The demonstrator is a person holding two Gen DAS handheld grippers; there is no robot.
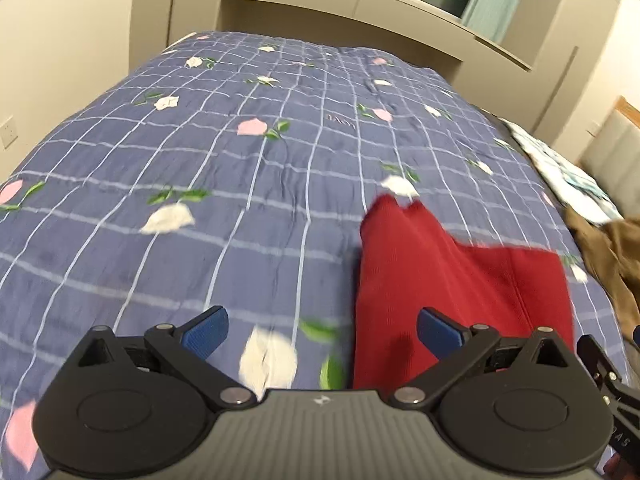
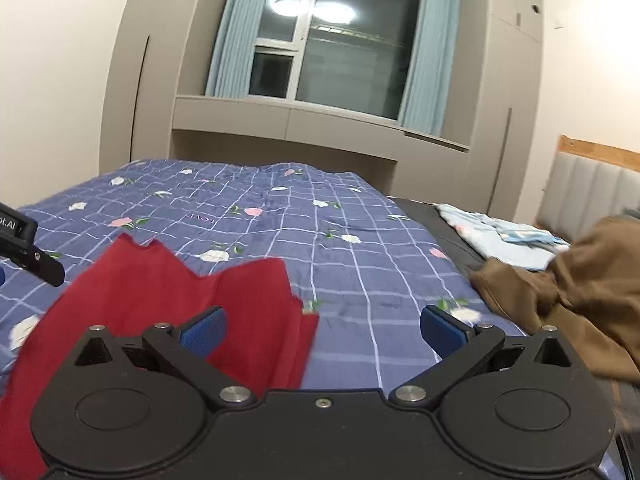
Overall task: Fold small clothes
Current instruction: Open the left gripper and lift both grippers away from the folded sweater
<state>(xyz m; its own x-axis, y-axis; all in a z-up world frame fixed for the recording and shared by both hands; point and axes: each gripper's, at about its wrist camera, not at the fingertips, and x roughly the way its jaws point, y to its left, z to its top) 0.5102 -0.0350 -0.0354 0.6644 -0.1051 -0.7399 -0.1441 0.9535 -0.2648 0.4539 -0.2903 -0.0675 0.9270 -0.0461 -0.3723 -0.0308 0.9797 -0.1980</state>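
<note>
Bedroom w/ a big bed, blue checked floral quilt (image 1: pixel 200 152) taking up most of both views, window and teal curtains (image 2: pixel 428 48) up top in the right wrist cam. Red garment (image 1: pixel 452 276) is lying on the quilt, bunched and not flat at all. In the left wrist view it sits lower right of frame, running from a jagged edge around mid-frame down toward the bottom edge, so its long axis goes roughly away from the camera. Left gripper (image 1: pixel 322 330) has jaws wide open, nothing in them; the right-side blue pad (image 1: pixel 438 332) is over the red cloth while the left-side one is over bare quilt, so the cloth is off to the right of the jaw centre, not between them. Right wrist view is the mirror: right gripper (image 2: pixel 323 330) also spread open and empty, red cloth at lower left of frame, under the left pad only, quilt under the gap. So tbh the garment lies btwn the two grippers, and both look about equally near. Imo each one needs to shift inward toward the cloth before closing, otherwise they'd just pinch quilt. Brown garment (image 2: pixel 568 292) and a light blue cloth (image 2: pixel 500 240) are heaped at right of frame, well apart from the red one. Some motion blur, so can't tell exact hem or seams.
</note>
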